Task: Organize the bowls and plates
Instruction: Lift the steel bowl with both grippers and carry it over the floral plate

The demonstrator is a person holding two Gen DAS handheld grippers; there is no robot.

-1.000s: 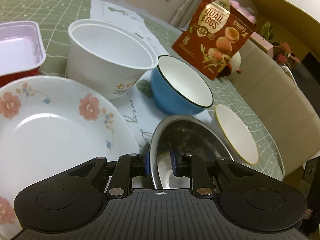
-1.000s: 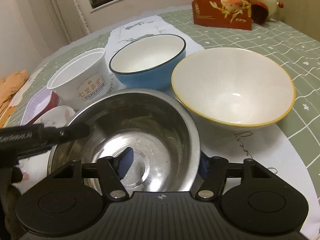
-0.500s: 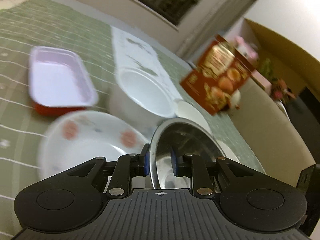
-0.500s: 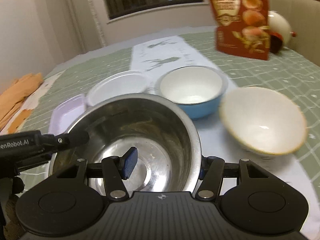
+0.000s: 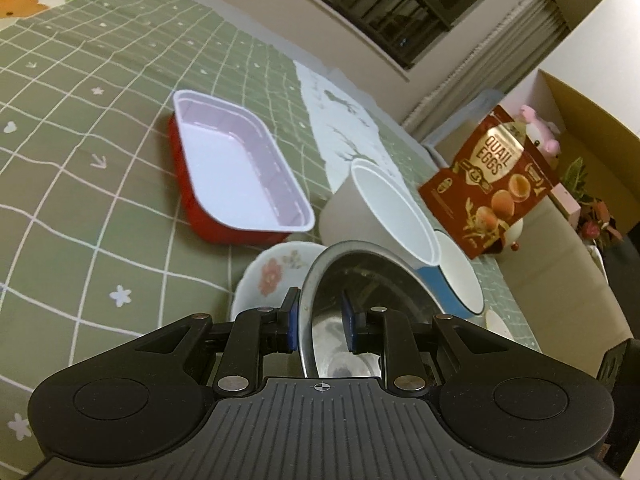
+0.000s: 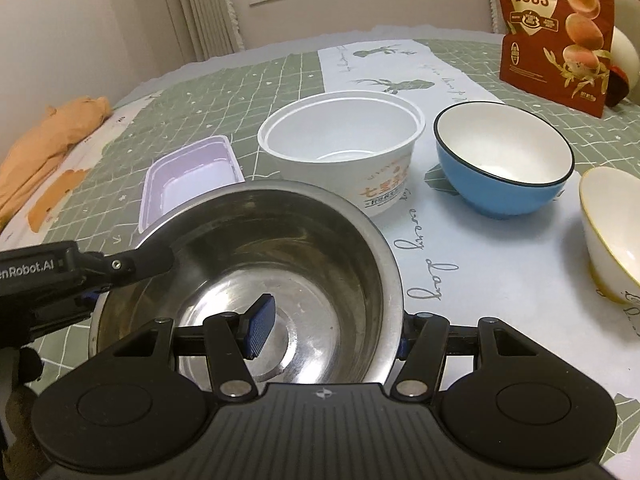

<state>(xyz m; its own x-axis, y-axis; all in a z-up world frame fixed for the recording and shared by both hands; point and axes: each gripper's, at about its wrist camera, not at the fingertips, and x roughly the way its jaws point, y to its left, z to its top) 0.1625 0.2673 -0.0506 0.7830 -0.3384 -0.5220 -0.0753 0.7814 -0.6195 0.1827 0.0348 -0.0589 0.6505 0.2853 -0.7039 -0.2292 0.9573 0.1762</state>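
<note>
Both tongs pinched the steel bowl (image 6: 256, 280) low in the frame: left tongs (image 5: 319, 326) and right tongs (image 6: 332, 334) each straddled its rim. Upper right, a red pouch (image 6: 554, 32) read "QUAIL EGGS"; the left tool was lettered "nRobot.AI". The paper tub (image 6: 340, 152) bore orange Chinese print.

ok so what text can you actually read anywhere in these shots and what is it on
"QUAIL EGGS", with "ANTIBIOTIC-FREE" above it: red pouch; its smaller print is unreadable.
"nRobot.AI", start cut off: left claw body, seen in the right wrist view.
"every" and "Day", script: white table runner.
Orange Chinese characters: white paper tub, too blurred to read.
</note>
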